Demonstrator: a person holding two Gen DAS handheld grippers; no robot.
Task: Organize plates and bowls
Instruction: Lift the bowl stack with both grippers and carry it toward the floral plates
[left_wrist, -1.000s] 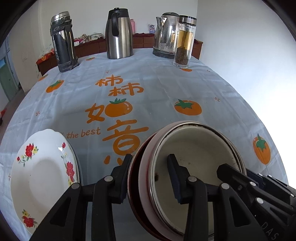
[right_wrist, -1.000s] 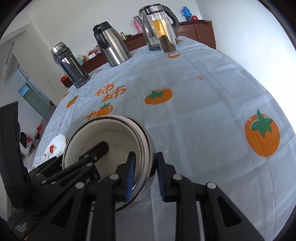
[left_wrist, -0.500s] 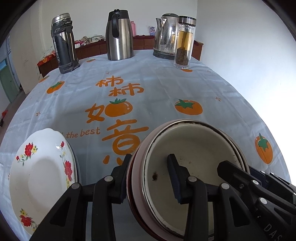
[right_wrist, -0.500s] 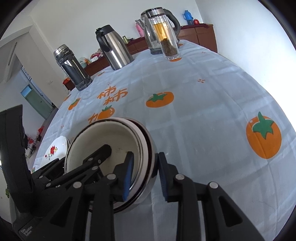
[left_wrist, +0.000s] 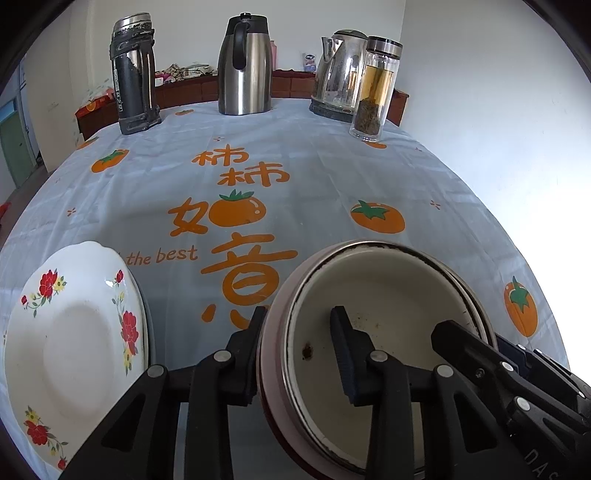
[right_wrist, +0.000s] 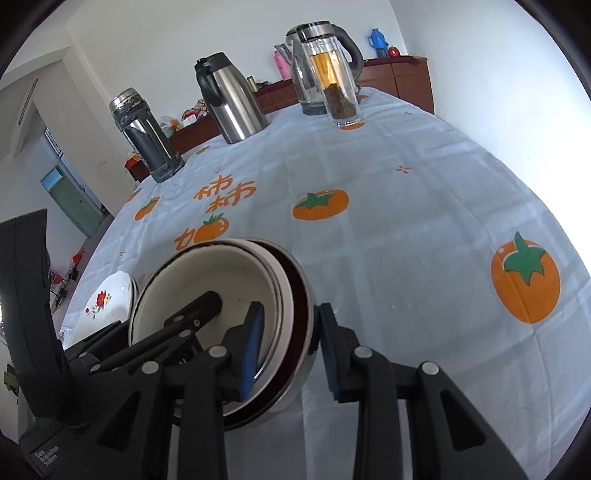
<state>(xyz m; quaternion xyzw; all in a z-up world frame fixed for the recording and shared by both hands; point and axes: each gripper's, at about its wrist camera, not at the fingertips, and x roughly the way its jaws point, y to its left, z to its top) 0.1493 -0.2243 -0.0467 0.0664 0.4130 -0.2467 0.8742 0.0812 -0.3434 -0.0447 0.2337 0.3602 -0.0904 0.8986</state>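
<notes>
The nested stack of enamel bowls (left_wrist: 384, 332), cream inside with a dark red outer shell, has settled from a steep tilt to nearly level on the blue persimmon-print tablecloth (left_wrist: 295, 166), close to its near edge. The left gripper (left_wrist: 297, 345) has just been closing: its outer finger lies against the stack's left wall, its inner finger stands inside the bowl, apart from the wall, so whether it pinches I cannot tell. The right gripper (right_wrist: 288, 341) has just been opening, and its jaws now stand spread around the right rim, a gap showing on the outer side. To my eye the stacking step is about done and the right hand is letting go.

Both grippers point down at a slant toward the stack, from opposite sides, with no visible travel. The white scalloped plate with red flowers (left_wrist: 74, 343) waits near the cloth's left edge, just beside the left gripper and apart from the bowls
</notes>
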